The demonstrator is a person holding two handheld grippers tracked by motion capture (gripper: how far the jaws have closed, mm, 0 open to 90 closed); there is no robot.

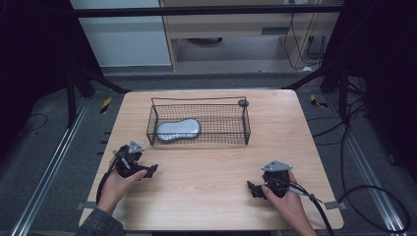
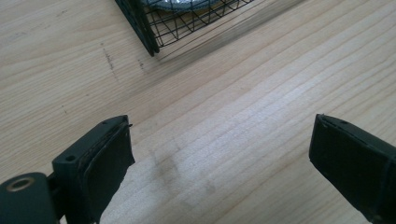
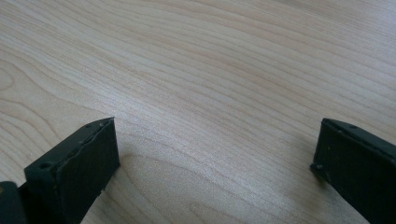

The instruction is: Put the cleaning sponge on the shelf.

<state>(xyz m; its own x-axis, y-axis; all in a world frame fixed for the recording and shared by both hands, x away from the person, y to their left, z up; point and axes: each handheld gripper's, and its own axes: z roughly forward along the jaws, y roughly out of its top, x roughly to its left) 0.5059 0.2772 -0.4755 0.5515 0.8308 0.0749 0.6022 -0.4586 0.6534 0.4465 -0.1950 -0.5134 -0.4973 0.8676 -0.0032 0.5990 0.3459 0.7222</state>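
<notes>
Two sets of tongs rest low on the wooden table (image 1: 206, 172), both released and holding nothing: the left tongs (image 1: 150, 170) at about 8 o'clock, the right tongs (image 1: 252, 189) at about 4 o'clock, each with jaws spread wide over bare wood in its own gripper view. The grey, peanut-shaped object (image 1: 178, 130) lies inside the black wire basket (image 1: 199, 142) at 12 o'clock, toward the basket's left end, well apart from both. This looks like either the start or the finish of the work; if a pick-up follows, the left tongs would need to rise over the basket's rim and descend onto the object. In the left gripper view the basket corner (image 2: 154, 32) is cut off and blurred, and the object's material cannot be made out.
</notes>
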